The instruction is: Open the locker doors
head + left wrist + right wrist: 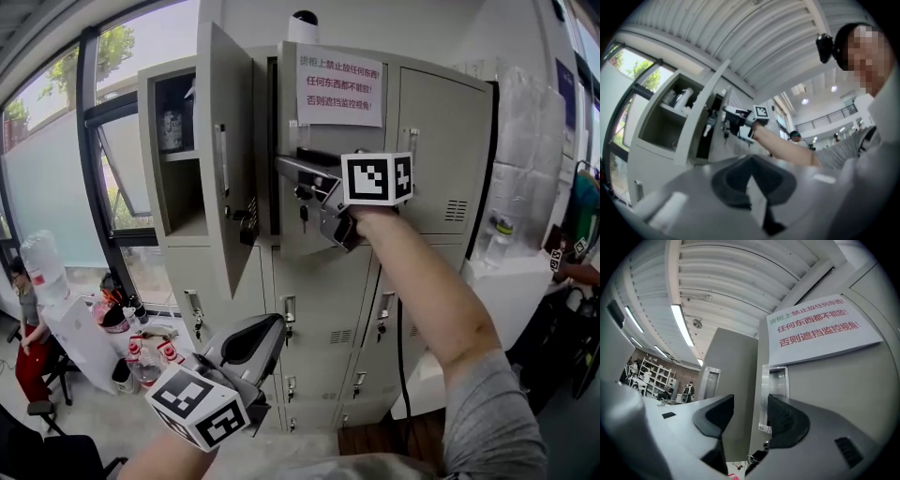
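Note:
A bank of grey lockers (328,281) fills the head view. Its upper left door (227,159) stands swung wide, with shelves and a jar inside. The upper middle door (333,187), bearing a paper sign (339,86), is slightly ajar. My right gripper (286,169) reaches its left edge. In the right gripper view the jaws (750,420) straddle that door's edge (761,394), beside a clear label holder (774,380) and under the sign (820,331). My left gripper (267,328) hangs low before the bottom lockers, shut and empty (751,176).
Keys (303,214) dangle from the middle door's lock. The other locker doors are closed. A seated person (28,337), a water jug (42,262) and bottles (141,356) are at lower left by the window. A white counter (511,281) stands to the right.

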